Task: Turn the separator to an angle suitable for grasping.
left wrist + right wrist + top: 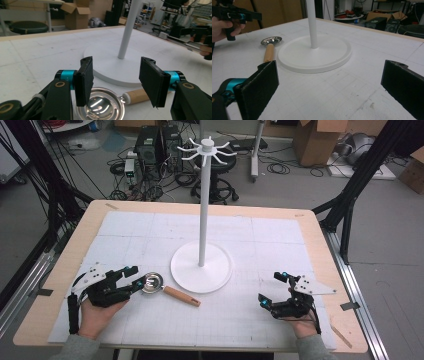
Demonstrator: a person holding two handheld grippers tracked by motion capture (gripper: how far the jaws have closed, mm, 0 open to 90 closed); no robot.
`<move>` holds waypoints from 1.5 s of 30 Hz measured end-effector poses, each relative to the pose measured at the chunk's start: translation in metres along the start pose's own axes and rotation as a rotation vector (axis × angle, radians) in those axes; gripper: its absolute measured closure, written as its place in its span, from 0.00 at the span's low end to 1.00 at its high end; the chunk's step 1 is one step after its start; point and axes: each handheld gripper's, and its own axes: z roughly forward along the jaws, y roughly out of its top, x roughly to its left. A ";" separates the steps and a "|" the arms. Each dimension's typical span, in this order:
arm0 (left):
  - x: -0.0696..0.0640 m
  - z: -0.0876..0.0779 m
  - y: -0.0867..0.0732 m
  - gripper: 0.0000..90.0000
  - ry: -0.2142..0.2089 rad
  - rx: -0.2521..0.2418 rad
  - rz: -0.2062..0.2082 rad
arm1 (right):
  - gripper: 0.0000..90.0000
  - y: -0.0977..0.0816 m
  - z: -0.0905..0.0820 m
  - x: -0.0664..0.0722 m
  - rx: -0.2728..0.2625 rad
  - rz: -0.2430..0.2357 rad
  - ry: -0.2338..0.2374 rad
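The left hand-held gripper (pixel 141 281) lay low over the counter (pixel 65 270), resting in the person's left hand (pixel 97 315). Its two black jaws stood partly spread on either side of a small metal strainer (pixel 101 106), whose shiny bowl sat just below and between them. In the left gripper view the pads (pixel 85 80) did not appear to press the bowl's rim, so the strainer looked framed rather than gripped, probably lined up for a pinch on the bowl.

The strainer's wooden handle (pixel 182 296) pointed away from this gripper towards the person's right, lying flat on the white gridded mat (pixel 260 235), which left the bowel end nearest the jaws.

Just beyond the strainer stood a white rack (pixel 202 267): a round base, a tall pole and a ring of hooks (pixel 207 149) at the top, likely where the strainer was meant to hang.

Well apart, across the rack's base, the right hand-held gripper (pixel 270 290) rested in the right hand (pixel 300 325) with its jaws spread wide and nothing between them, seemingly waiting.
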 end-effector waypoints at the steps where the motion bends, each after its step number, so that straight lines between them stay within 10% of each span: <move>1: -0.001 0.001 0.000 0.64 0.001 0.003 0.006 | 0.01 0.000 0.001 0.000 0.004 -0.003 0.003; 12: -0.004 0.009 0.006 0.99 0.047 0.065 0.027 | 0.01 -0.001 0.004 0.000 0.025 -0.008 0.006; 45: -0.016 0.074 0.003 1.00 0.025 0.278 0.089 | 0.01 -0.002 0.005 0.000 0.036 -0.003 0.014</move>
